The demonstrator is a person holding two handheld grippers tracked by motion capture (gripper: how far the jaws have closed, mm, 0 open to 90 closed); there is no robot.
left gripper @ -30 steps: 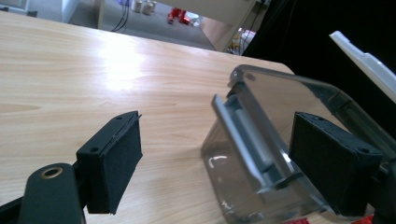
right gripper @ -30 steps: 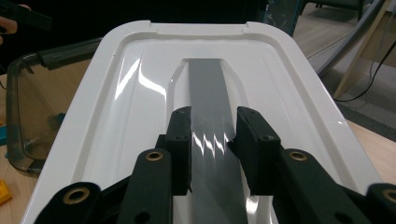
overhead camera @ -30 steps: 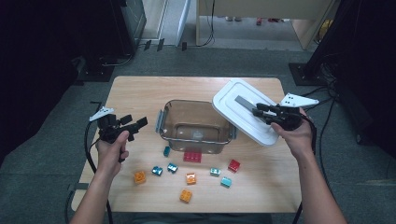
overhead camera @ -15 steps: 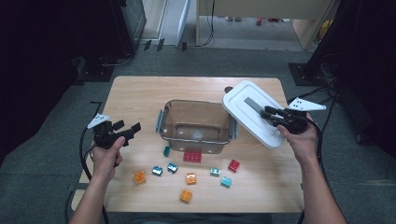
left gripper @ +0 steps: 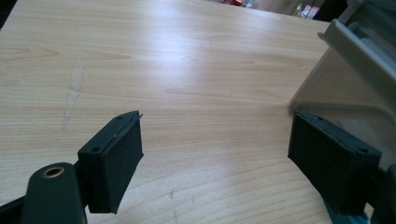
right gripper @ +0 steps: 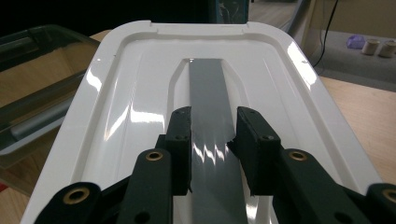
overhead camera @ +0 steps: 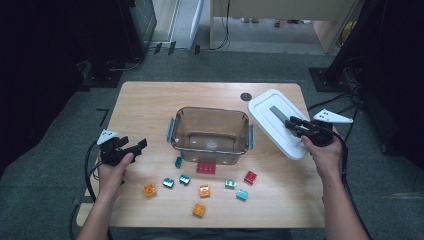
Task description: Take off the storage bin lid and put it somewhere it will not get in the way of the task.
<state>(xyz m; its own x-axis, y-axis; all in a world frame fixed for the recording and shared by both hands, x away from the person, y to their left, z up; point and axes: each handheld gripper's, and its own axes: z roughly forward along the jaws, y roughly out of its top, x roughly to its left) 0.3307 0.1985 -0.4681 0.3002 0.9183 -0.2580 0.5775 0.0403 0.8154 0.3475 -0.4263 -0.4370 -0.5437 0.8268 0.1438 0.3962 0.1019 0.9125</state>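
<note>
The white lid [overhead camera: 279, 122] sits at the right side of the table [overhead camera: 150, 105], just beside the clear plastic box [overhead camera: 210, 134]. It looks like it is lying on the wood or very close to it, tipped a little. The right gripper [right gripper: 212, 140] has its two jaws pressed on the grey handle strip [right gripper: 210, 98] that runs down the middle of the lid. That strip sticks up, so it is a good place to pinch, and the lid does not slip. The lid is off to the side so the box is open on top, and things can go in. In front of the box lie small toy bricks, such as a flat red brick [overhead camera: 206, 168] touching the box wall, a teal brick [overhead camera: 178, 161], and an orange brick [overhead camera: 149, 190]. They wait near the box, so the trip in will be short. The left gripper [overhead camera: 131, 149] is low over the bare wood on the left, with its jaws spread wide and nothing in them. It looks ready to grab a brick.
</note>
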